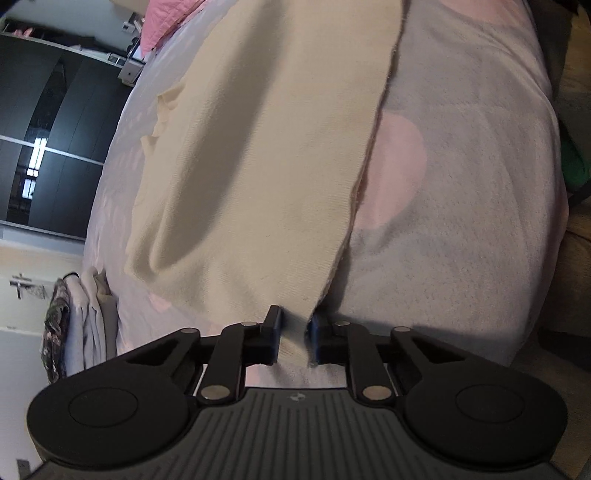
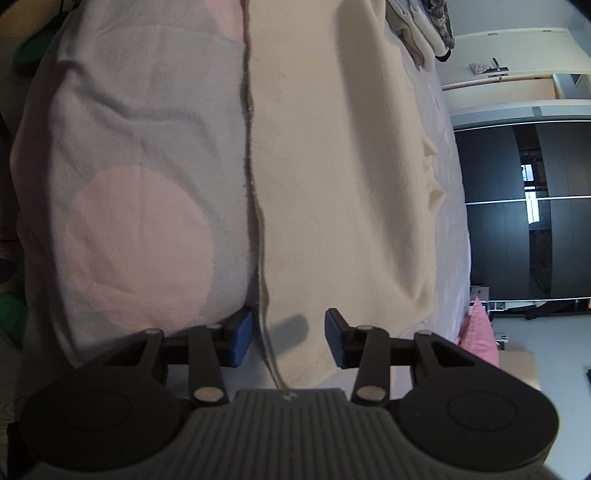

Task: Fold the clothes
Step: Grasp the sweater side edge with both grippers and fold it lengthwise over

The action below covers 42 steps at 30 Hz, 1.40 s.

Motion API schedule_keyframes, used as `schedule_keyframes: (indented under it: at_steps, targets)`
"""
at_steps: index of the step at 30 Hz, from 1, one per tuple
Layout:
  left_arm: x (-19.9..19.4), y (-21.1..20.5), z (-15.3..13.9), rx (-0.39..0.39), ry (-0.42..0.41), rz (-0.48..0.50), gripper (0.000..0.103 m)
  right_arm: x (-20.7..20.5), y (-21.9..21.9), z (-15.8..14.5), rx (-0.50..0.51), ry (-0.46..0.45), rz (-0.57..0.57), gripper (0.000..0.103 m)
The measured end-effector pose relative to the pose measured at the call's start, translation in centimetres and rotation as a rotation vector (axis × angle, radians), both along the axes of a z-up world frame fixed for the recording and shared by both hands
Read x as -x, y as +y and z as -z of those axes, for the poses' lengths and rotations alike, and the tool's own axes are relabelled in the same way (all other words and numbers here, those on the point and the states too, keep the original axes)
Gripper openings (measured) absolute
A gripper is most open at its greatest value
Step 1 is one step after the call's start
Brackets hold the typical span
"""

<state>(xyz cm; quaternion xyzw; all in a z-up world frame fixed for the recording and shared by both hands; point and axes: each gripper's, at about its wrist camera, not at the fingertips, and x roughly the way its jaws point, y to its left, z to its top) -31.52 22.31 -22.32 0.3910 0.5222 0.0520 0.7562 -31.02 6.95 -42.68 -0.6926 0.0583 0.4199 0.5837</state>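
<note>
A cream knit garment (image 1: 258, 147) lies spread along a bed, over a grey blanket with pink circles (image 1: 461, 184). My left gripper (image 1: 294, 334) is shut on a corner of the cream garment, with cloth pinched between its blue pads. In the right wrist view the same cream garment (image 2: 332, 184) stretches away, its straight hem next to the blanket (image 2: 129, 184). My right gripper (image 2: 289, 341) is open, its fingers standing either side of the garment's near hem corner. I cannot tell whether its pads touch the cloth.
A pile of other clothes (image 1: 81, 325) sits on the bed beyond the garment; it also shows in the right wrist view (image 2: 421, 26). A pink pillow (image 1: 166, 18) lies at one end. Dark wardrobe doors (image 1: 44, 147) stand beside the bed.
</note>
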Motion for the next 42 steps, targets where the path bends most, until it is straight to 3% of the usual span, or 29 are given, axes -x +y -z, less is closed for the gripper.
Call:
schedule_keyframes:
  at_steps: [2, 3, 8, 14, 18, 21, 25, 31, 36, 42]
  targets:
    - [-0.2, 0.4, -0.5, 0.027, -0.012, -0.029, 0.005, 0.0, 0.1, 0.2, 0.009, -0.015, -0.001, 0.012]
    - [-0.3, 0.7, -0.9, 0.046, -0.016, -0.045, 0.005, 0.0, 0.2, 0.2, 0.012, -0.034, 0.001, 0.006]
    - [-0.9, 2.6, -4.7, 0.169, -0.123, -0.176, 0.003, -1.5, 1.0, -2.2, -0.102, -0.056, 0.086, 0.005]
    - [-0.8, 4.9, -11.8, 0.301, -0.357, -0.294, 0.003, -2.9, 1.6, -7.3, -0.274, -0.079, 0.183, 0.005]
    - [0.0, 5.1, -16.0, 0.352, -0.449, -0.306, 0.003, -3.6, 1.2, -11.1, -0.377, -0.097, 0.221, 0.005]
    - [0.7, 4.8, -18.3, 0.368, -0.482, -0.293, 0.003, -3.3, 0.2, -13.5, -0.400, -0.107, 0.218, 0.005]
    - [2.1, 4.1, -20.4, 0.402, -0.483, -0.280, 0.003, -2.1, -1.8, -16.2, -0.400, -0.107, 0.210, 0.005]
    - [3.3, 2.8, -20.7, 0.416, -0.436, -0.262, 0.002, 0.1, -4.5, -17.9, -0.354, -0.076, 0.199, 0.005]
    - [1.6, 3.8, -20.0, 0.402, -0.396, -0.257, 0.002, 0.3, -4.1, -17.8, -0.343, -0.051, 0.203, 0.005]
    - [-2.7, 7.3, -21.1, 0.350, -0.386, -0.248, 0.002, -4.2, -0.8, -18.7, -0.366, -0.081, 0.182, 0.005]
